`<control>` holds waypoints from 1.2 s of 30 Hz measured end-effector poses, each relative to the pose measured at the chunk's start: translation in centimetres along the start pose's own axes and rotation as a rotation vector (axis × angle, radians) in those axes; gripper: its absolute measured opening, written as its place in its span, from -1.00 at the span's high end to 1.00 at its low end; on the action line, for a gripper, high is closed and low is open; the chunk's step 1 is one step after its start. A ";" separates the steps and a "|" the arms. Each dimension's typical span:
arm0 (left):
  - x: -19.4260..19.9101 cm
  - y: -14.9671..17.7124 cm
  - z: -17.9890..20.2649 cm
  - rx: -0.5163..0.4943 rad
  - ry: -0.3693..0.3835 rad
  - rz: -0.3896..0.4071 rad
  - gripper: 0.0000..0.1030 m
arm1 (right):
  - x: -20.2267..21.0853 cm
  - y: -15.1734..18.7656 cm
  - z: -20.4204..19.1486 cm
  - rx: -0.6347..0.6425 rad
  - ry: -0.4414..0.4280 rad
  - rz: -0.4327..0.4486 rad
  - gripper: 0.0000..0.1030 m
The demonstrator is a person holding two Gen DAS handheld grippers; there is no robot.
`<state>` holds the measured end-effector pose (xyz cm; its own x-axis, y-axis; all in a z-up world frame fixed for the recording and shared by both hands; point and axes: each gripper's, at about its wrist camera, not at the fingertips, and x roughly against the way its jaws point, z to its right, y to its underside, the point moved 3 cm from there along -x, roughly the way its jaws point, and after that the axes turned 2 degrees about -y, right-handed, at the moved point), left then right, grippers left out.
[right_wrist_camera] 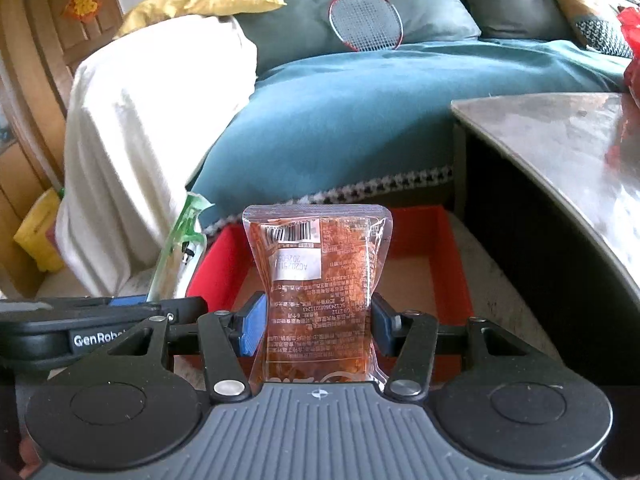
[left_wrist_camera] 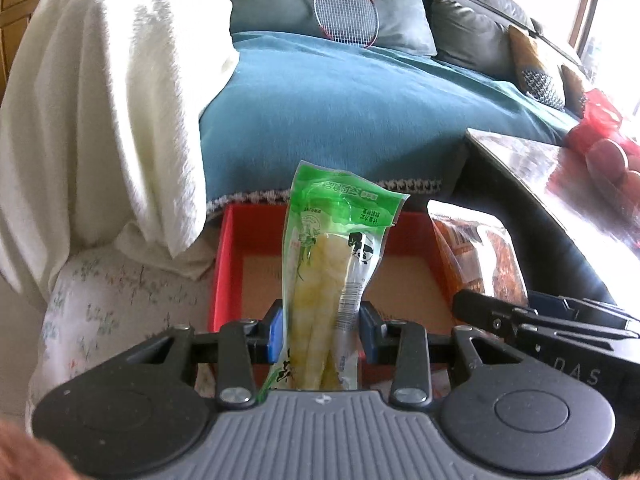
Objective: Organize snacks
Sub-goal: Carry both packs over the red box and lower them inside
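My left gripper (left_wrist_camera: 322,330) is shut on a green packet of pale bamboo shoots (left_wrist_camera: 332,256), which stands upright between the blue pads. My right gripper (right_wrist_camera: 316,326) is shut on a clear pouch of orange-red snack (right_wrist_camera: 320,280) with a barcode label. Both packets hang above an open red box (left_wrist_camera: 228,256) with a brown floor, seen also as the red box (right_wrist_camera: 452,248) in the right wrist view. The right gripper and its orange pouch (left_wrist_camera: 480,256) show at the right of the left wrist view. The green packet (right_wrist_camera: 182,240) shows edge-on at the left of the right wrist view.
A sofa with a teal blanket (left_wrist_camera: 352,100) lies behind the box, with a red badminton racket (left_wrist_camera: 346,10) leaning on its cushions. A white cloth (left_wrist_camera: 100,100) drapes at the left. A glossy table (right_wrist_camera: 560,148) stands at the right, bearing red bags (left_wrist_camera: 604,128).
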<state>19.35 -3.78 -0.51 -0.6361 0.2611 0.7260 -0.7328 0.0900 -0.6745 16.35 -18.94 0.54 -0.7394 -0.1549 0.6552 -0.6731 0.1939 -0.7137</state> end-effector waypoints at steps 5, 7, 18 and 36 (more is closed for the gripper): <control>-1.5 -1.1 0.2 -0.015 -0.014 0.016 0.39 | -1.7 -1.3 0.4 -0.016 0.002 0.009 -0.18; -2.3 -1.3 0.3 -0.025 -0.025 0.019 0.39 | -2.3 -1.5 0.5 -0.016 0.008 0.005 -0.18; -5.7 -2.4 0.3 -0.036 -0.054 0.000 0.39 | -4.8 -2.1 1.2 -0.014 0.038 -0.012 -0.18; -8.7 -1.6 0.3 -0.068 -0.102 -0.044 0.39 | -8.8 -1.4 2.2 -0.015 0.076 -0.093 -0.18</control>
<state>25.97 -6.51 -5.76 -0.6275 0.1572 0.7626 -0.7447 0.1646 -0.6468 23.81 -19.98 -4.77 -0.6696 -0.0989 0.7361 -0.7383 0.1963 -0.6453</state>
